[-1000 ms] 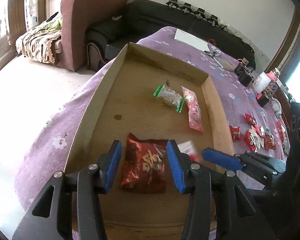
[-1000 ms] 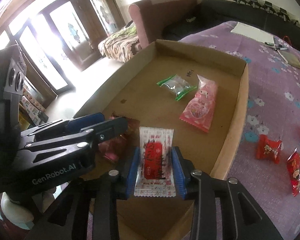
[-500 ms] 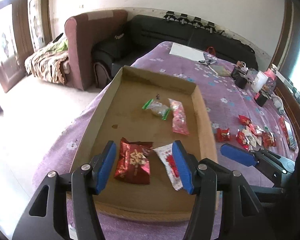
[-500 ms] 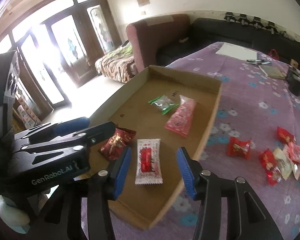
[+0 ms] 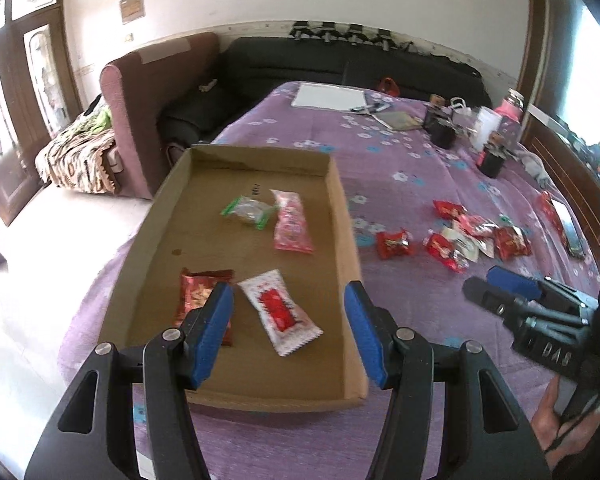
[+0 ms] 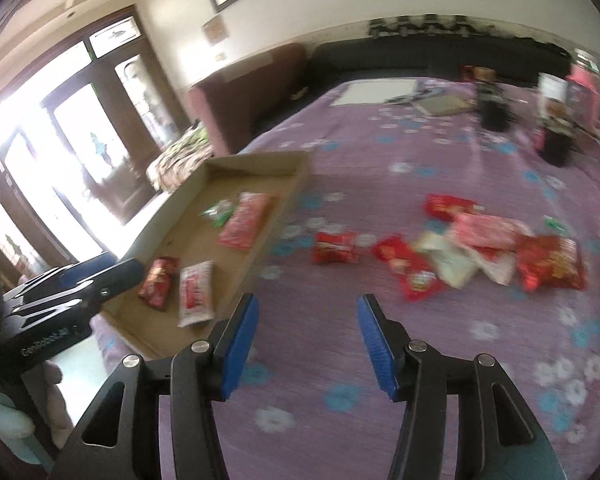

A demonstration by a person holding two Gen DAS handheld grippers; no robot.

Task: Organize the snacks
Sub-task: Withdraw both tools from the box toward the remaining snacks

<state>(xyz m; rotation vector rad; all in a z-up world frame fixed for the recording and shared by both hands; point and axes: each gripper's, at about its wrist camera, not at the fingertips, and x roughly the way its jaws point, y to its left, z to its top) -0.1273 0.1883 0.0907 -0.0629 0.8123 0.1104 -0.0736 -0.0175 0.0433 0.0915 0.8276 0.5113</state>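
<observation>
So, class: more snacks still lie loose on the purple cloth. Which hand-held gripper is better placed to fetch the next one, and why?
Probably the right hand-held gripper: it is open and faces the loose snacks, the lone red packet nearest. The left hand-held gripper, also open, hangs over the cardboard tray.

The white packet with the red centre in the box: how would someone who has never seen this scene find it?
Start at the shallow cardboard box on the purple flowered cloth. Four snacks lie inside; take the near pair. The white packet lies beside a dark red foil packet, on the side toward the loose snack pile, and is the only white wrapper in the box, with a red panel in its middle.
</observation>
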